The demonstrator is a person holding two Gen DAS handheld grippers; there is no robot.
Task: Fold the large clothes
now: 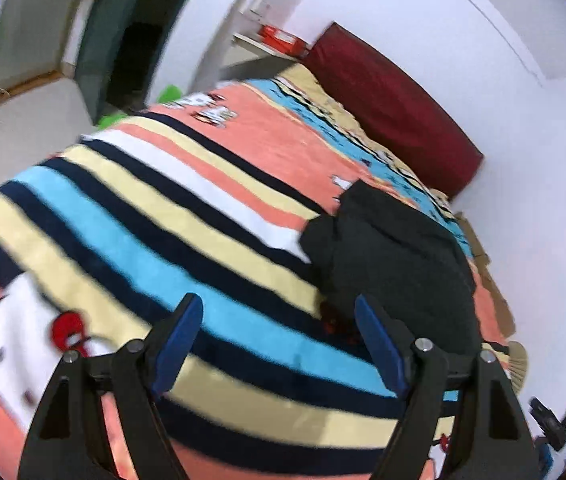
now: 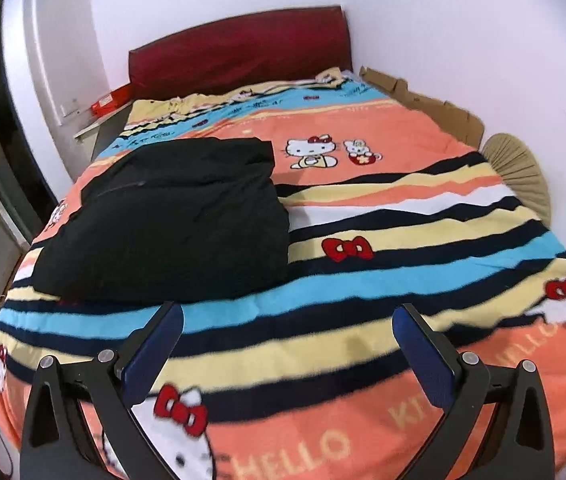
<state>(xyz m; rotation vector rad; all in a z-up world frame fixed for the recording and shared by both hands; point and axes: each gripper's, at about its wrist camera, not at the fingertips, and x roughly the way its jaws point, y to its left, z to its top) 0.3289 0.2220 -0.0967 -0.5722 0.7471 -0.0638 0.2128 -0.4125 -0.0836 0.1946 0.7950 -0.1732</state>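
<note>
The black fabric garment [image 2: 171,220], folded into a thick bundle, lies on the striped cartoon-print blanket [image 2: 363,280], ahead and left of the right gripper [image 2: 287,332], ahead and right of the left gripper [image 1: 279,322]. Both grippers gape wide, holding nothing. Risk: fingers may pinch blanket with garment, or grasp one layer, undoing the bundle.

Ahead-left of my right claw [image 2: 287,312]: plain black garment [image 2: 179,216]. Beneath: blanket [image 2: 363,280], striped salmon, cyan, cream, navy, white; red bows.
</note>
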